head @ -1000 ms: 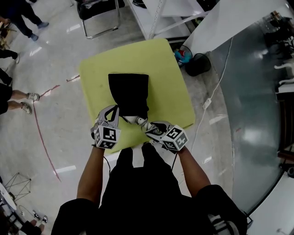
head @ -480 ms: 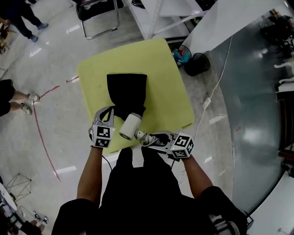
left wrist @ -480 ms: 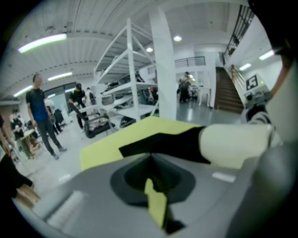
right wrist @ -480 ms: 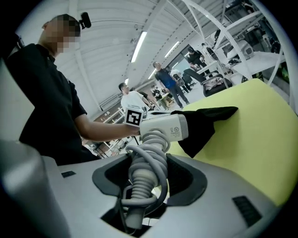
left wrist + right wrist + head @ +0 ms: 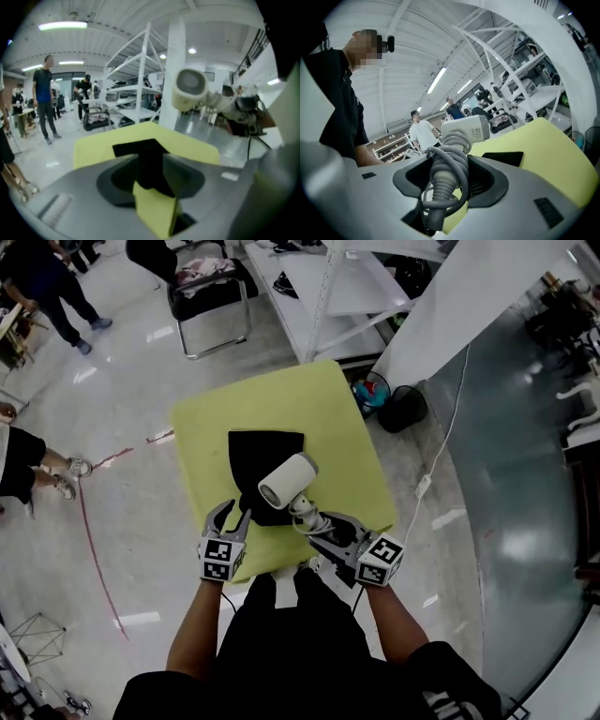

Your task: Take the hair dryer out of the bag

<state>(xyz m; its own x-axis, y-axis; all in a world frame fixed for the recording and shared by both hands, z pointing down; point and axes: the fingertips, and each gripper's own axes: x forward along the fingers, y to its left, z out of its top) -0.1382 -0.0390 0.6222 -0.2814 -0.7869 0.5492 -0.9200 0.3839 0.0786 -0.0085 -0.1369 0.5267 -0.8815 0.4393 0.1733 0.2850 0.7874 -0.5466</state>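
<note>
Hair dryer (image 5: 288, 480) now fully clear of the bag (image 5: 253, 451), a second ago only its end showed at the bag's mouth, lifted above the bag by the right gripper (image 5: 315, 522), left gripper (image 5: 232, 515) jaws just opened, bag's near edge loose between them.

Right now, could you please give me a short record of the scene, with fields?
table: yellow, bears the bag
bag: black, lying on the table
hair dryer: white, out of the bag, held above it, cord wound round the handle
right gripper: shut on the hair dryer's handle
left gripper: jaws have just been opening; the bag's near edge lies between them, not pinched
</note>
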